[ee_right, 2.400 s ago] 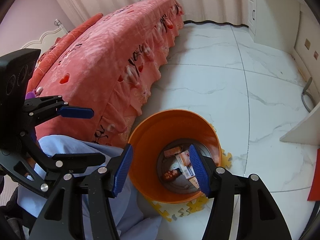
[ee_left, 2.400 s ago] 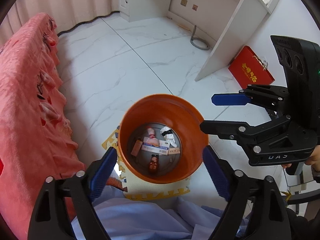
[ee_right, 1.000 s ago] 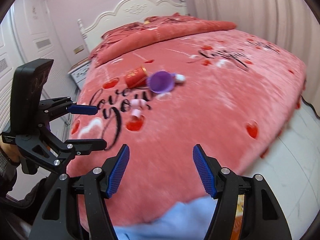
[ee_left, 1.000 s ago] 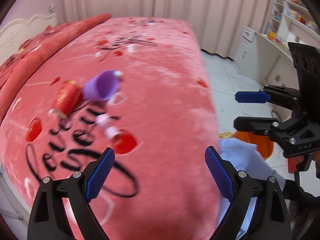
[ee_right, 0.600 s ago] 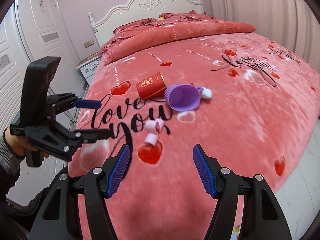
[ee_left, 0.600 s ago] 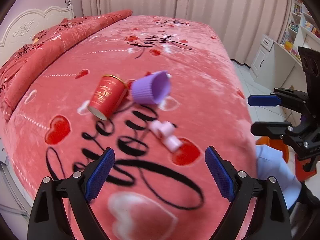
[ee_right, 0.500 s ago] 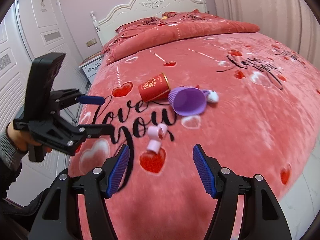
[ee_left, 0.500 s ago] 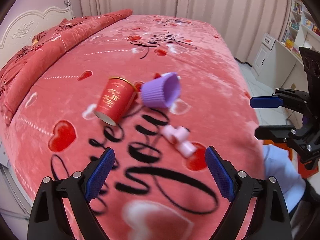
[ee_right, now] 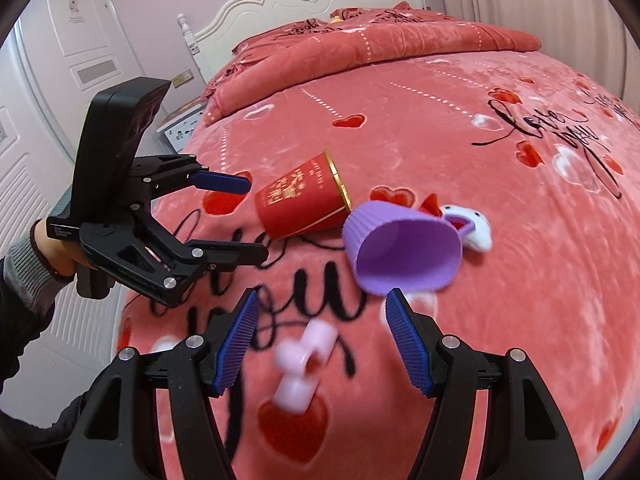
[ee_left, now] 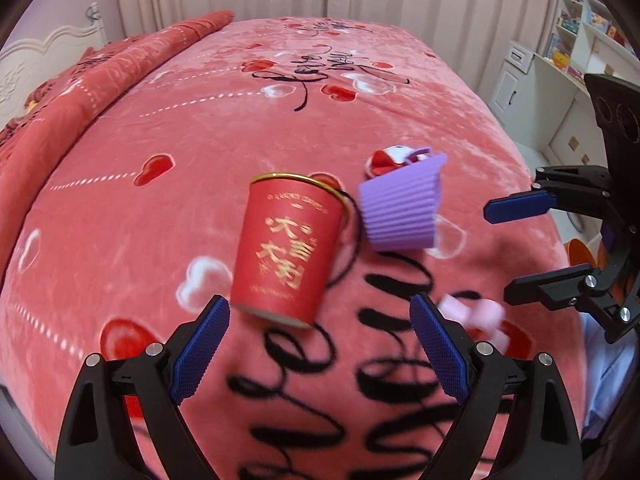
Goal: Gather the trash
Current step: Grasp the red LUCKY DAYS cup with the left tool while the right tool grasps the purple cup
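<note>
A red paper cup (ee_left: 286, 250) with gold characters lies on its side on the pink bedspread; it also shows in the right wrist view (ee_right: 302, 200). A purple ribbed cup (ee_left: 400, 206) lies beside it, open mouth seen in the right wrist view (ee_right: 404, 254). A small white and red toy (ee_right: 470, 224) lies behind it. A pink plastic piece (ee_right: 306, 368) lies between my right gripper's fingers. My left gripper (ee_left: 318, 354) is open, just short of the red cup. My right gripper (ee_right: 320, 344) is open and empty.
The pink bedspread (ee_left: 200, 128) with black lettering and hearts covers the bed. A white headboard (ee_right: 320, 4) stands at the far end. The orange bin's edge (ee_left: 578, 252) shows past the bed's right side. White shelves and cabinets (ee_left: 560, 60) stand at the right.
Both grippers have swung from over the orange bin to the bed and closed in on the cups. The left now fronts the red cup, the right the pink piece.
</note>
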The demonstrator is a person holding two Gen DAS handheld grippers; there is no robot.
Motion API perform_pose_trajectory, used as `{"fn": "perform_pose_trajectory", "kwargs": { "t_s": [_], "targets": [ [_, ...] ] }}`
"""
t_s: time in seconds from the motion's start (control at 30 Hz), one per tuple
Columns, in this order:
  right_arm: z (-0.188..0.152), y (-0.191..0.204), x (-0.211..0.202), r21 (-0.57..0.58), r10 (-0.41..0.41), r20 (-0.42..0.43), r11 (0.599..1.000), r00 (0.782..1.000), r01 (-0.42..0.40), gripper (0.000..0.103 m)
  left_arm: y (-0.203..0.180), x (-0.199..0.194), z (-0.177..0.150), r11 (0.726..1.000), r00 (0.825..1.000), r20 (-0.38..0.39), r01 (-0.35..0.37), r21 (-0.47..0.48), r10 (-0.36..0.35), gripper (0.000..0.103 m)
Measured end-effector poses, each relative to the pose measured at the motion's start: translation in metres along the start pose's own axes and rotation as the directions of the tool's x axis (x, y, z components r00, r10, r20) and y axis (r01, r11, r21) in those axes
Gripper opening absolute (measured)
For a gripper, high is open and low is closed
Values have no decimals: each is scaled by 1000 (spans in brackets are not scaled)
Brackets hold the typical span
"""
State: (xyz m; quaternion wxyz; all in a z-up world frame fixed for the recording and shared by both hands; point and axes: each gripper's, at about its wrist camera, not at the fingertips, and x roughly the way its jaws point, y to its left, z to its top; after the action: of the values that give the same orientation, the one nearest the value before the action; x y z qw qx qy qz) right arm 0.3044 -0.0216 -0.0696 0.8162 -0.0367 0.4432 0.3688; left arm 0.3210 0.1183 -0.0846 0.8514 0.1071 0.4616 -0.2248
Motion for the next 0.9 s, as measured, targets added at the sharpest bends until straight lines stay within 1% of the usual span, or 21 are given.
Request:
{"fn": "perform_pose_trajectory", "kwargs": {
  "t_s": [0.13,0.2,0.23,0.27,0.3,0.33,0.37,0.47,0.67,0.9],
  "targets": [
    [11,-10,27,11,3,-16,1000,1000,-3,57,16,19,8,1000,1000,7,19,19,-19,90],
    [16,-13,41,6,4,-30,1000,1000,-4,50,22,27,10,999,1000,6,31,15,-31,90],
    [18,-15,47,3,6,-33,1000,999,-6,41,23,30,10,999,999,9,40,15,-40,83],
    [19,-16,53,-4,4,-37,1000,999,-4,31,25,34,10,999,999,6,51,18,-51,71],
    [20,-16,56,-12,2,-41,1000,999,-3,25,26,40,10,998,998,-7,64,21,-64,63],
    [21,-16,60,-20,3,-43,1000,999,-4,10,27,43,10,997,997,-16,70,21,-70,60],
    [21,-16,63,-28,2,-42,1000,999,-3,7,28,46,9,997,997,-21,77,11,-77,60],
    [20,-13,66,-58,-9,-40,998,999,7,5,32,46,8,995,995,-16,96,-21,-96,57],
    [21,-10,56,-72,-15,-27,997,1000,13,4,28,38,8,998,997,-24,69,0,-69,56],
    [21,-4,37,-85,-22,-7,996,1000,21,4,18,19,7,998,998,-12,55,-9,-55,55]
  ]
}}
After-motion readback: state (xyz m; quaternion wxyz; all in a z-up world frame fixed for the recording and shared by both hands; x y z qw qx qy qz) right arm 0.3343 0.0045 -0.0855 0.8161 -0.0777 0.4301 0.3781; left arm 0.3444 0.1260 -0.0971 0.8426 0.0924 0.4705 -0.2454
